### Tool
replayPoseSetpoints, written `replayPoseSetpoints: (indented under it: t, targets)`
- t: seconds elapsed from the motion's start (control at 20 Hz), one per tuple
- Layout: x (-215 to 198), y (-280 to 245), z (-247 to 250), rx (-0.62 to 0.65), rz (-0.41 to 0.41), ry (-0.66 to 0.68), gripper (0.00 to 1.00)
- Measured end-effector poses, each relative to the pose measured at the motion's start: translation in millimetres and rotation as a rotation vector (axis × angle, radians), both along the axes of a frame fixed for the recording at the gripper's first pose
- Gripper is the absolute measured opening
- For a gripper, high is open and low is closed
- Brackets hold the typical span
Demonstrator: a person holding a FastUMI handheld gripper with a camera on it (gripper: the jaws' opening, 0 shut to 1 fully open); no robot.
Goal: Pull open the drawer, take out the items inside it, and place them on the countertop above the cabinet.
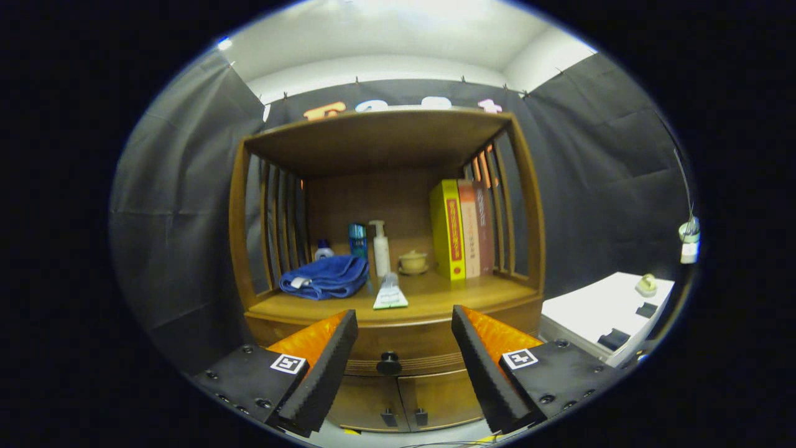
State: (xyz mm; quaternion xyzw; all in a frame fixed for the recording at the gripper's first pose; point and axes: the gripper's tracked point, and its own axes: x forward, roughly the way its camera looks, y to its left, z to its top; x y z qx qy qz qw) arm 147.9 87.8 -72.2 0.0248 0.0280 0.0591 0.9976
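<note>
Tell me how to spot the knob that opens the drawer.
Find the wooden cabinet. Under its countertop runs a curved drawer front with one round black knob, seen between the open tongs. The two door handles below are smaller and paired.

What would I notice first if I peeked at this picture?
Probably the wooden cabinet straight ahead, with a blue towel and a row of books on its countertop. Close up, the gripper is open, its fingers either side of the drawer's round black knob.
</note>
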Motion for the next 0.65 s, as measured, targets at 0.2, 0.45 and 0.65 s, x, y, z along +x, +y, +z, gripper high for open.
replayPoseSetpoints:
  t: [0.2, 0.45, 0.65]
  targets:
    - [-52, -17, 39, 0.031, 0.036, -0.045, 0.99]
    - [-71, -39, 68, 0.062, 0.036, -0.093, 0.99]
    - [-70, -48, 72, 0.064, 0.008, -0.144, 0.99]
